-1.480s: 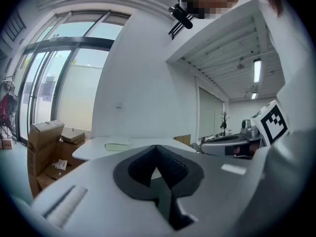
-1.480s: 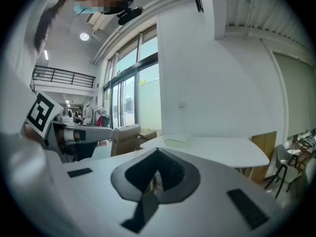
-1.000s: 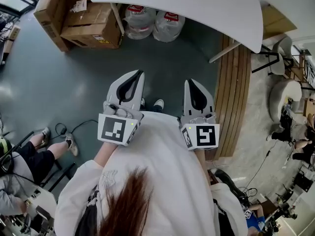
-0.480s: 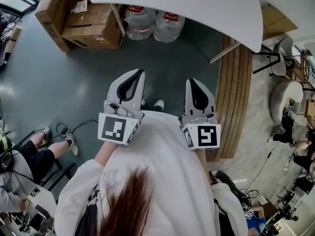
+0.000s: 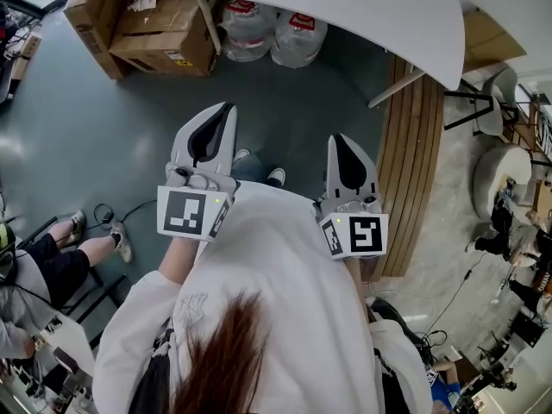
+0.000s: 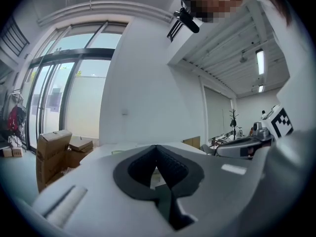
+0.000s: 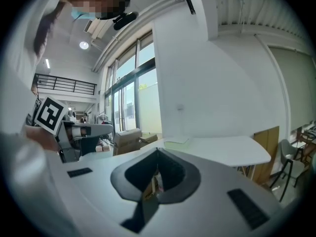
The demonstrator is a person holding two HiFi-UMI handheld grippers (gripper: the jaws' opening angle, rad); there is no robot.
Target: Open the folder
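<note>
What I take for the folder [image 7: 175, 141], a pale flat sheet, lies on the white table [image 5: 345, 7] at the far side, well apart from both grippers. My left gripper [image 5: 222, 110] and right gripper [image 5: 338, 141] hang side by side over the grey floor [image 5: 103, 136], each clenched tip to tip on nothing. Cardboard boxes [image 5: 147, 24] and water jugs [image 5: 272, 37] sit at the table's left.

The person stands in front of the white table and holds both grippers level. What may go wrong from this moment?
1. The left gripper and the right gripper are both shut, so they cannot grasp anything until they open.
2. The water bottles stand on the floor under the edge of the table. A step forward may knock them over.
</note>
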